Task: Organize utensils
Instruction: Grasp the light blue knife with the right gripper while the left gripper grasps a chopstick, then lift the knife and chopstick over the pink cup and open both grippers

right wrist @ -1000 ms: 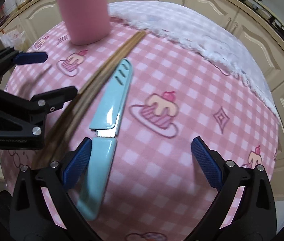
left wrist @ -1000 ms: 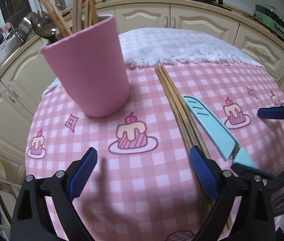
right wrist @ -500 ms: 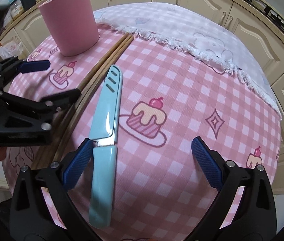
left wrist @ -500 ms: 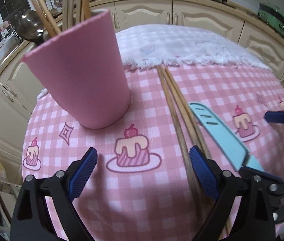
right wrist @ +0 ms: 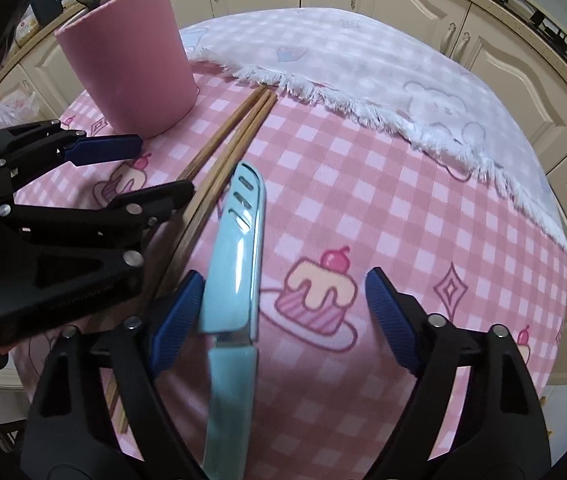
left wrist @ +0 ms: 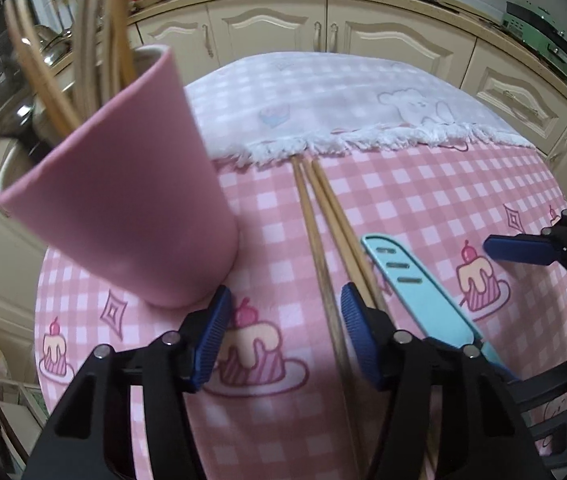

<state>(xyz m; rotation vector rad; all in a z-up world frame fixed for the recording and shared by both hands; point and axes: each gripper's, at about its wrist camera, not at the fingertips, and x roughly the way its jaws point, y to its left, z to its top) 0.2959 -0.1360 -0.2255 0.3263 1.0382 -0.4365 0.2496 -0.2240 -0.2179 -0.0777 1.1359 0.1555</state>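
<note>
A pink cup point(left wrist: 131, 200) holding several wooden chopsticks point(left wrist: 99, 40) stands on the pink checked tablecloth; it also shows in the right wrist view point(right wrist: 131, 64). Loose wooden chopsticks point(left wrist: 323, 248) lie on the cloth, seen too in the right wrist view point(right wrist: 223, 152). A light blue sheathed knife point(left wrist: 415, 288) lies beside them, also in the right wrist view point(right wrist: 235, 280). My left gripper point(left wrist: 283, 336) is open, low over the cloth, one chopstick between its fingers. My right gripper point(right wrist: 279, 316) is open, straddling the knife.
A white fringed checked cloth point(left wrist: 343, 96) covers the far half of the round table point(right wrist: 483, 280). Cream kitchen cabinets point(left wrist: 363, 28) ring the table, with pots point(left wrist: 15, 112) at the left.
Both grippers have moved forward and lower. The left gripper's fingers have narrowed and now straddle a chopstick near the cup. The right gripper now straddles the knife.
</note>
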